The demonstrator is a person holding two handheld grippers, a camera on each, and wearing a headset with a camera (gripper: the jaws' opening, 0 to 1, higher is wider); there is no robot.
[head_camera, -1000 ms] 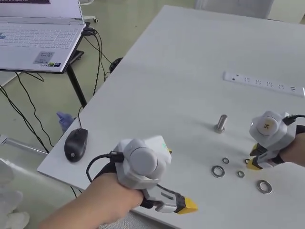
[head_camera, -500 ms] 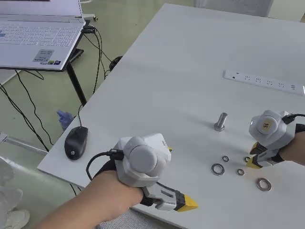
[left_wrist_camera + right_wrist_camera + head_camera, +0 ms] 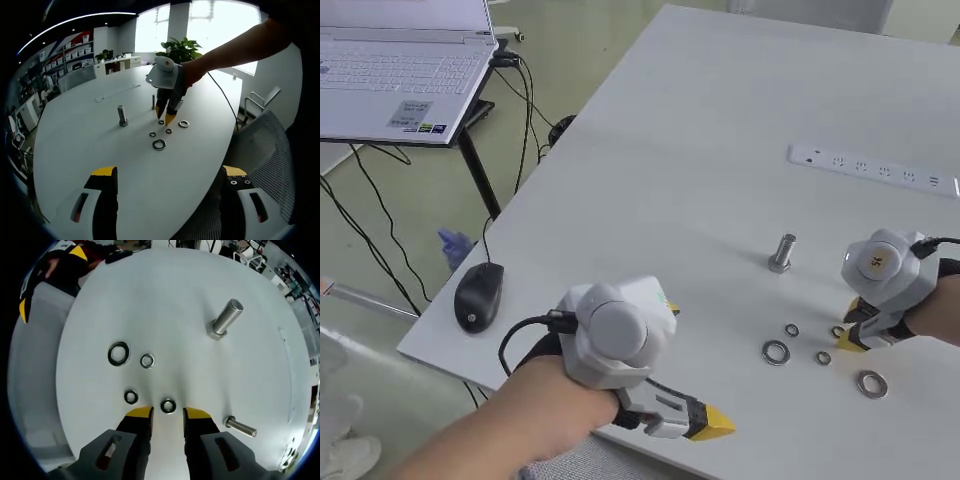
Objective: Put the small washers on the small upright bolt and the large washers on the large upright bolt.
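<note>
While the left gripper (image 3: 169,171) hovers over the near edge of the table (image 3: 700,150) with its jaws spread wide and empty, a large washer (image 3: 776,351) and small washers (image 3: 791,330) lie loose before the upright large bolt (image 3: 781,253). Farther right, the right gripper (image 3: 167,414) points down, jaws narrowly parted and holding nothing, with a small washer (image 3: 168,405) just ahead of the gap and the small bolt (image 3: 241,426) close beside

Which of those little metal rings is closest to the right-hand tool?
The small washer lying just ahead of the gap between the right gripper's jaws, almost at their tips. The other washers sit farther off.
</note>
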